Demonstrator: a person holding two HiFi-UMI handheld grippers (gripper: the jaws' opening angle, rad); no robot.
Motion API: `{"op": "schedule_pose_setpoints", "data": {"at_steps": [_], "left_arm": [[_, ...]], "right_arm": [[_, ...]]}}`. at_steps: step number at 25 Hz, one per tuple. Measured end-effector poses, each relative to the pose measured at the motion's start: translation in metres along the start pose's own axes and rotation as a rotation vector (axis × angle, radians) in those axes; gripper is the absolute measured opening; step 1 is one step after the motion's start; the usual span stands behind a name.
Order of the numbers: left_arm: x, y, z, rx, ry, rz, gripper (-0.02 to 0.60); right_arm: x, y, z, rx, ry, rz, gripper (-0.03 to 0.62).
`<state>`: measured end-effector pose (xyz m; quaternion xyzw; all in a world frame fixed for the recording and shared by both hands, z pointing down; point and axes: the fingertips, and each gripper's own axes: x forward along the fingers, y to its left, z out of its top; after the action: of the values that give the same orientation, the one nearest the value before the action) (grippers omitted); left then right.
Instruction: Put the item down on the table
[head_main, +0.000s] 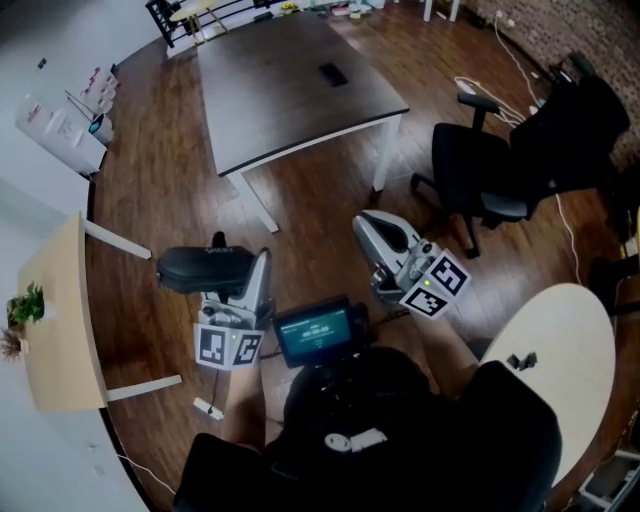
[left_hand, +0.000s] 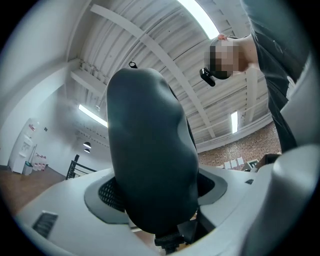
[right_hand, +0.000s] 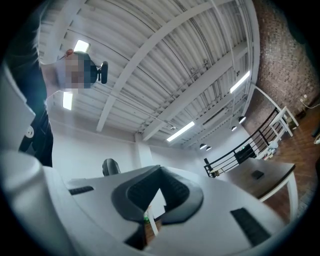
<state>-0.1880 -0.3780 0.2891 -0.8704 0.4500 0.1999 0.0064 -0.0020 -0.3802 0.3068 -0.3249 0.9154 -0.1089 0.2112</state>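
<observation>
Head view: left gripper (head_main: 245, 285) is clamped on the black item (head_main: 205, 268), low in frame and just left of centre. The item is off the table, carried over the wood floor (head_main: 160, 180). It is well short of the dark table (head_main: 290, 90) at the top of the frame.

Item, head view: an oblong, rounded dark pad or case with a matte surface. It lies roughly level and sticks out to the left of the jaws. There is faint lettering on the upper face, too small to read.

Item, left gripper view: fills the middle of the frame (left_hand: 150, 155) as a smooth, bulging black-green body that narrows toward the top. A short dark strap or clip shows at its lower end. The white jaws sit against it on both sides, held apart by its width.

Right gripper (head_main: 372, 232): jaws together, nothing between them. Its own view shows only a thin slit at the tips. It sits to the right of the small lit screen (head_main: 315, 333).

Surroundings: black office chair (head_main: 480, 180) to the right. Light-wood table (head_main: 60, 320) at the left edge carries a small plant (head_main: 25, 305). Pale round table (head_main: 560, 340) at lower right.
</observation>
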Motion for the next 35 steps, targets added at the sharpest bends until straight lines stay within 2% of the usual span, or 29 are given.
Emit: {"op": "schedule_pose_setpoints", "data": {"at_steps": [9,20,25,30,35], "left_arm": [[0.037,0.071,-0.016,-0.019,0.010,-0.014,0.354],[0.082,0.121,-0.043,-0.042,0.026,-0.028,0.354],[0.127,0.146,-0.063,-0.020,0.038,-0.008,0.354],[0.196,0.187,-0.077,0.004,0.053,-0.002,0.353],[0.260,0.220,-0.097,0.027,0.066,0.016,0.354]], "right_arm": [[0.069,-0.037,-0.018,-0.020,0.001,-0.009,0.003],[0.110,-0.086,-0.029,-0.051,0.028,-0.035,0.003],[0.136,-0.140,-0.030,-0.030,0.020,-0.025,0.003],[0.183,-0.210,-0.018,-0.025,0.004,-0.023,0.003],[0.219,-0.273,-0.012,-0.014,0.035,-0.018,0.003]]}}
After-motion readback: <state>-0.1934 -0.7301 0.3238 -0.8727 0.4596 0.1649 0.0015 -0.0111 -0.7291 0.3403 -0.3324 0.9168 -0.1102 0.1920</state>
